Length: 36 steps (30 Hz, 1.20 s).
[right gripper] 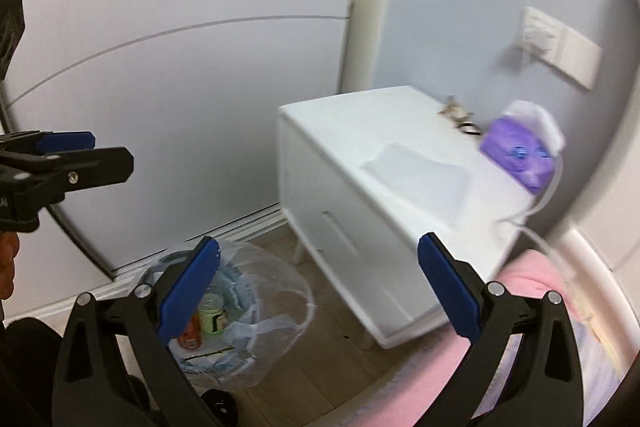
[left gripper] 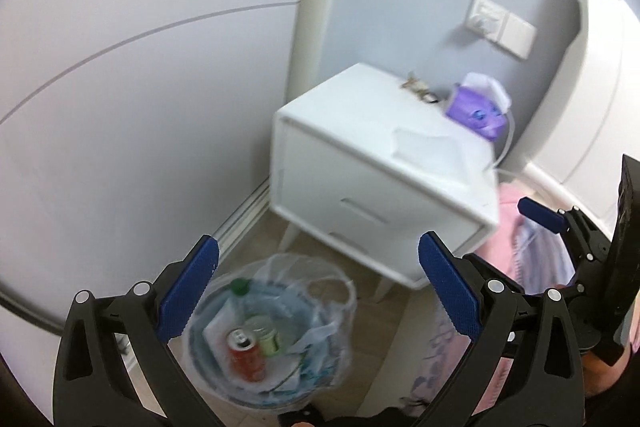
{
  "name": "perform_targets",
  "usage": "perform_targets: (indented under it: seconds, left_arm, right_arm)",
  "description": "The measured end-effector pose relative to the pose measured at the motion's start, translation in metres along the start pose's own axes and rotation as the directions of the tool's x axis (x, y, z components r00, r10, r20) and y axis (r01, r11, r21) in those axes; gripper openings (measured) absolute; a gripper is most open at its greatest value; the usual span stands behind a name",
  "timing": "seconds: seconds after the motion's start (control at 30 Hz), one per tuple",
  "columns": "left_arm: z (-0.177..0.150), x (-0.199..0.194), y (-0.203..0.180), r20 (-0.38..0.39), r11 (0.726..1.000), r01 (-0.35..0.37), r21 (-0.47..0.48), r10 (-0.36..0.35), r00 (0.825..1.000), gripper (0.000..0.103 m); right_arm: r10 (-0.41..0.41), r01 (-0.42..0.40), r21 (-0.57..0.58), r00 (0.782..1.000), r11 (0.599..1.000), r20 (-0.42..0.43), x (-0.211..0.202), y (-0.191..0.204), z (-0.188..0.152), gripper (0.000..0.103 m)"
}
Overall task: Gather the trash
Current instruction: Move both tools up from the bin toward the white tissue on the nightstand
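Note:
A bin lined with a clear plastic bag (left gripper: 276, 323) stands on the floor by the wall. It holds a red can (left gripper: 246, 349), a green-labelled jar (left gripper: 267, 335), a green-capped bottle (left gripper: 240, 286) and crumpled paper. My left gripper (left gripper: 318, 291) hovers open and empty above the bin. My right gripper (right gripper: 318, 287) is open and empty too, beside the bag-lined bin (right gripper: 240, 311) and facing the nightstand. A flat white sheet (right gripper: 420, 179) lies on top of the nightstand. One blue pad (left gripper: 540, 217) of the right gripper shows at the right edge of the left wrist view.
The white two-drawer nightstand (left gripper: 372, 179) stands in the corner, with a purple tissue pack (left gripper: 476, 107), keys (left gripper: 418, 89) and a white cable on it. Pink bedding (right gripper: 536, 291) lies to its right. A wall socket (left gripper: 496, 23) is above. A person's hand holds the left gripper (right gripper: 100, 151).

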<state>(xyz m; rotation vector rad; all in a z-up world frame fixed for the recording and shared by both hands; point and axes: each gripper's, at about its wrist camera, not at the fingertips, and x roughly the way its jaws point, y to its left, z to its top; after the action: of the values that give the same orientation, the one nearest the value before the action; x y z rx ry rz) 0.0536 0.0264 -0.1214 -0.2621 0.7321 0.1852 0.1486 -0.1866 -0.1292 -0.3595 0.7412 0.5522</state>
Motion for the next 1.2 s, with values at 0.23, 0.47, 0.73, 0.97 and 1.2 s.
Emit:
perform_targets:
  seconds: [0.23, 0.47, 0.73, 0.97, 1.2]
  left_arm:
    - [0.024, -0.013, -0.049, 0.026, 0.997, 0.072, 0.039, -0.073, 0.997, 0.097]
    - [0.041, -0.013, -0.086, 0.036, 0.989, 0.107, 0.1, -0.111, 0.993, 0.097]
    - [0.052, 0.0, -0.104, 0.033, 0.983, 0.124, 0.136, -0.13, 0.991, 0.097]
    - [0.063, 0.028, -0.101, 0.033, 0.982, 0.103, 0.156, -0.109, 0.993, 0.097]
    - [0.079, 0.061, -0.092, 0.023, 0.983, 0.094, 0.159, -0.099, 0.995, 0.097]
  right_arm:
    - [-0.077, 0.075, 0.058, 0.997, 0.996, 0.029, -0.033, -0.032, 0.001, 0.096]
    - [-0.108, 0.103, 0.118, 0.994, 0.988, 0.033, -0.052, -0.058, 0.0, 0.096]
    - [-0.11, 0.104, 0.166, 0.994, 0.981, 0.026, -0.042, -0.076, 0.007, 0.096]
    - [-0.091, 0.09, 0.201, 0.996, 0.976, -0.004, -0.008, -0.08, 0.009, 0.096]
    - [-0.084, 0.086, 0.225, 0.996, 0.971, -0.018, 0.027, -0.095, 0.016, 0.096]
